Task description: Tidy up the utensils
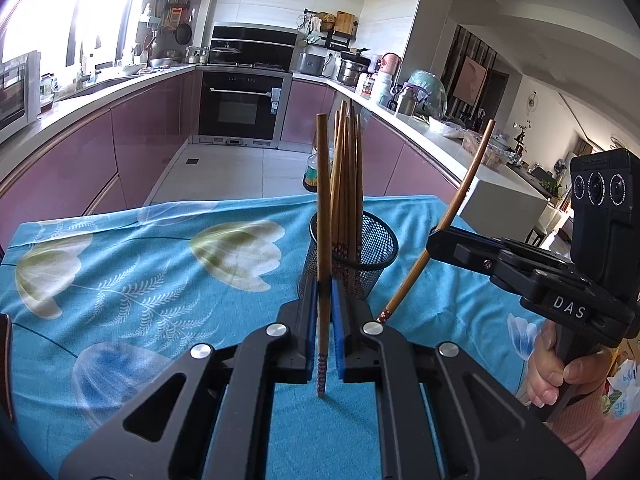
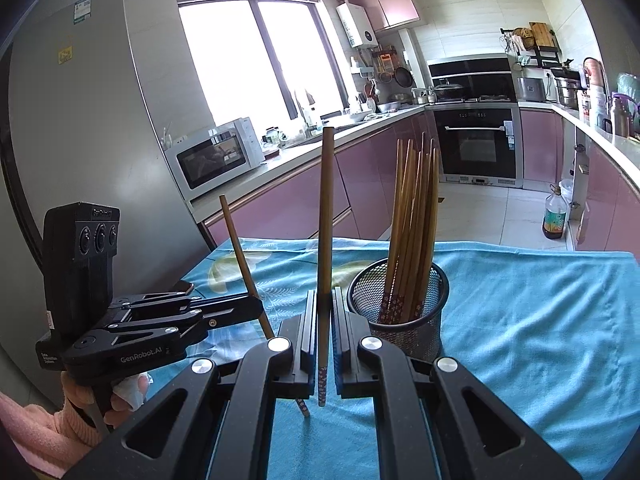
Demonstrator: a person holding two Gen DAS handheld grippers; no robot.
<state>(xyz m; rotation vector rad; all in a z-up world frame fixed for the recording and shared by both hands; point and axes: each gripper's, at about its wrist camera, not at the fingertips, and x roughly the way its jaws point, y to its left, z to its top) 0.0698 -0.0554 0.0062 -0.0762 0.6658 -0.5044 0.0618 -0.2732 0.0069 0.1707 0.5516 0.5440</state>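
Observation:
A black mesh cup (image 1: 372, 256) (image 2: 400, 312) stands on the blue flowered cloth and holds several wooden chopsticks (image 1: 348, 184) (image 2: 416, 216) upright. My left gripper (image 1: 324, 288) is shut on one chopstick (image 1: 323, 200), which stands nearly upright just in front of the cup. The right wrist view shows this left gripper (image 2: 256, 308) at the left, its chopstick (image 2: 240, 248) leaning. My right gripper (image 2: 324, 300) is shut on another chopstick (image 2: 326, 208), upright and left of the cup. In the left wrist view the right gripper (image 1: 436, 240) is right of the cup, its chopstick (image 1: 464, 196) slanted.
The table's blue cloth (image 1: 140, 280) (image 2: 540, 320) ends at a far edge with tiled floor beyond. An oil bottle (image 2: 554, 216) stands on the floor by pink cabinets. A person's hand (image 1: 552, 372) grips the right handle. A dark flat object (image 1: 6, 360) lies at the cloth's left edge.

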